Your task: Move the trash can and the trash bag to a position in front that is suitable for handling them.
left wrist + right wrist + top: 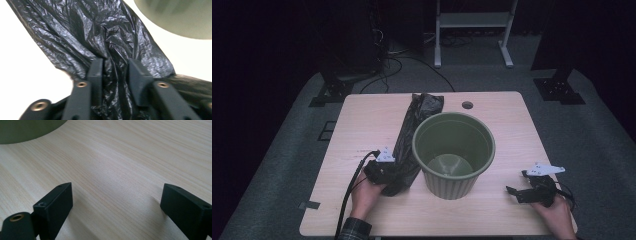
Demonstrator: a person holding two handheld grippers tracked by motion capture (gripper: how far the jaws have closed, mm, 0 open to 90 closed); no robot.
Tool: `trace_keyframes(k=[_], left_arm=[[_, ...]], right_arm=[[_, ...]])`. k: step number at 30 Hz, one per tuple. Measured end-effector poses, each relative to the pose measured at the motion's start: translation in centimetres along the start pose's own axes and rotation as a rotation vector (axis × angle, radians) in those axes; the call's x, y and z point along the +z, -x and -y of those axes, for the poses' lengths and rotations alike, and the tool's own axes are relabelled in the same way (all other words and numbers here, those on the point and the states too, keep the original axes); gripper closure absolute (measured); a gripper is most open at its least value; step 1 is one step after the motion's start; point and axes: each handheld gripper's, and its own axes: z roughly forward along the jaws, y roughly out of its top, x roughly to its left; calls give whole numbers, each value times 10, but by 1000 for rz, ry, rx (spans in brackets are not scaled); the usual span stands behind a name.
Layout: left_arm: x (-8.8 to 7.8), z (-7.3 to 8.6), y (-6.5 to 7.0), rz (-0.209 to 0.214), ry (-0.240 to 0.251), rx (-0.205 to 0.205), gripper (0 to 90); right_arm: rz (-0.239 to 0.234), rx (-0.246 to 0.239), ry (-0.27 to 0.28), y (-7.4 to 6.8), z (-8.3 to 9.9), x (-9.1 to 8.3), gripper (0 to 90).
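Note:
A long black plastic bag (411,132) lies on the wooden table (367,117), leaning against the left side of a green ribbed pot (451,184). My left gripper (392,176) is at the bag's near end. In the left gripper view the crumpled bag (100,35) is bunched between the two jaws, with the left gripper (115,72) shut on it; the pot (175,15) shows at top right. My right gripper (518,192) rests on the table right of the pot. In its own view the right gripper (116,200) stands wide open over bare wood, with the pot (25,130) at top left.
A small round hole (467,105) sits in the tabletop behind the pot. Beyond the table are a white stand (472,30), dark equipment bases and cables on the grey floor. A cable (349,192) trails from the left gripper over the near table edge.

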Motion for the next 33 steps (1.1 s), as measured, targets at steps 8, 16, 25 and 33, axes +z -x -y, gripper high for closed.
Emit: trace_keyframes(k=[8,16,25,33], left_arm=[[-28,29,9,66,-19,33,741],[-55,60,26,91,-7,17,611],[-85,35,25,2,112,-82,190],[-45,-3,22,-65,99,-95,0]], right_arm=[[0,0,0,0,0,0,95],[0,0,0,0,0,0,96],[0,1,0,0,0,0,95],[1,0,-1,0,0,0,96]])
